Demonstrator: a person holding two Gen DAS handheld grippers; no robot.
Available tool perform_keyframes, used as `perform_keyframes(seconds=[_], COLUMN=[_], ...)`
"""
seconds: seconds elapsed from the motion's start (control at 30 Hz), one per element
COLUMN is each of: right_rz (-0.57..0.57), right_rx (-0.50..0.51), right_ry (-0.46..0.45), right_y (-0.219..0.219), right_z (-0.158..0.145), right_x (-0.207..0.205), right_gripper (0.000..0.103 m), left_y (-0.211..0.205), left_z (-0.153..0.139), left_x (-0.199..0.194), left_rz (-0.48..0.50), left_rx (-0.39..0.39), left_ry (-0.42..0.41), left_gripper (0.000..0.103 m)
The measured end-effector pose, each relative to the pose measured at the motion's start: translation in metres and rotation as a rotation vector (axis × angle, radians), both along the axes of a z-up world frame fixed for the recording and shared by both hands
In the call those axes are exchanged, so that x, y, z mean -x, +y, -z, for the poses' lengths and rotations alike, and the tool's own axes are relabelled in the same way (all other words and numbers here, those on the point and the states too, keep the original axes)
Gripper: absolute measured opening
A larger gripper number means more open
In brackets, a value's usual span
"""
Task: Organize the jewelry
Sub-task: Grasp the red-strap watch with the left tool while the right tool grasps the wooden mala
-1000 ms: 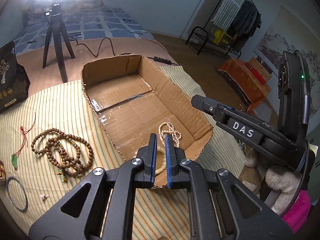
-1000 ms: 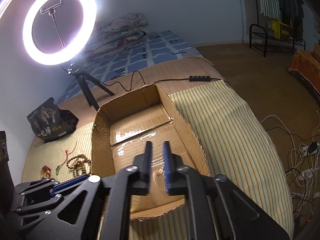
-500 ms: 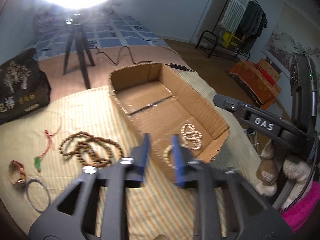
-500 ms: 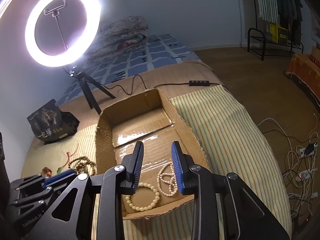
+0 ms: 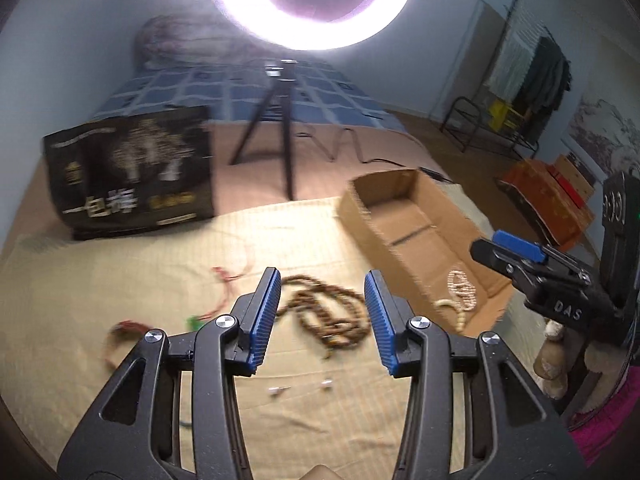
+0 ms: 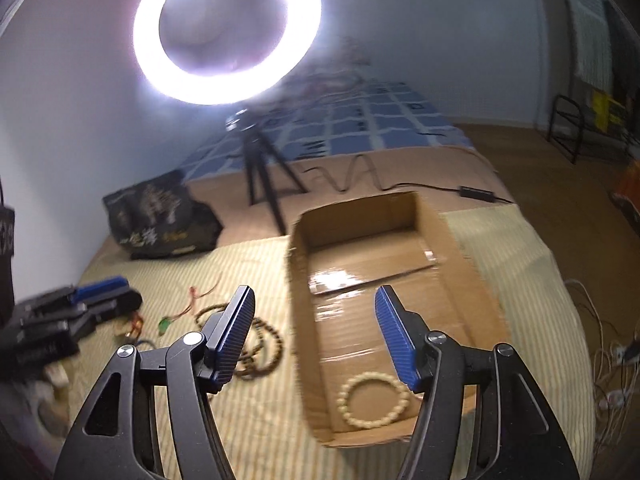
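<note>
Over striped mat — left gripper (image 5: 322, 278) agape | right gripper (image 6: 314, 294) agape

Home bedroom. Bed (image 6: 520, 264) with striped yellow cover as work surface, blue checked bedding (image 6: 384, 124) further back, folded quilt (image 5: 180, 46) by wall. Clothes rack (image 5: 532, 80) with hanging garments, wood floor (image 6: 560, 184), landscape painting (image 5: 600, 128) on wall. Ring light (image 6: 226, 32) on tripod (image 6: 262, 176) set on bed: makeshift recording spot. Cables (image 6: 612, 368) and power strip on floor.
</note>
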State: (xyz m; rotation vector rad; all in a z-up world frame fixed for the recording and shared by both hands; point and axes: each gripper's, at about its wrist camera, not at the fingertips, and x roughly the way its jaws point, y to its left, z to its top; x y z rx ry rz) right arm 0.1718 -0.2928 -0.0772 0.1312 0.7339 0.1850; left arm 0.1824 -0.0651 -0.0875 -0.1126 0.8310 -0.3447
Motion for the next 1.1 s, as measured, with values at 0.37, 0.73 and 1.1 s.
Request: perform_keyframes(seconds=[0.37,0.73,1.1], right_rz=[-0.148,-0.226,-0.232], right_rx=[-0.007,0.068,0.101], right_ry=[0.07,0.197,0.279], right_y=[0.064,0.106,0.115], right_z=[0.022,0.059,0.087], right_x=[-0.02,-0.037,-0.055], right_gripper=[0.062,0.062,0.062], left_y=[0.079,0.135,0.13], left_z=[0.019,0.072,0.11], left_x=[-0.003,-0.013,-0.029], left_rz=[-0.098,-0.185,-0.205], left_rx=[-0.004,-0.013,-0.014], left_ry=[0.065,0.22,0.328], left_gripper=[0.044,0.07,0.07])
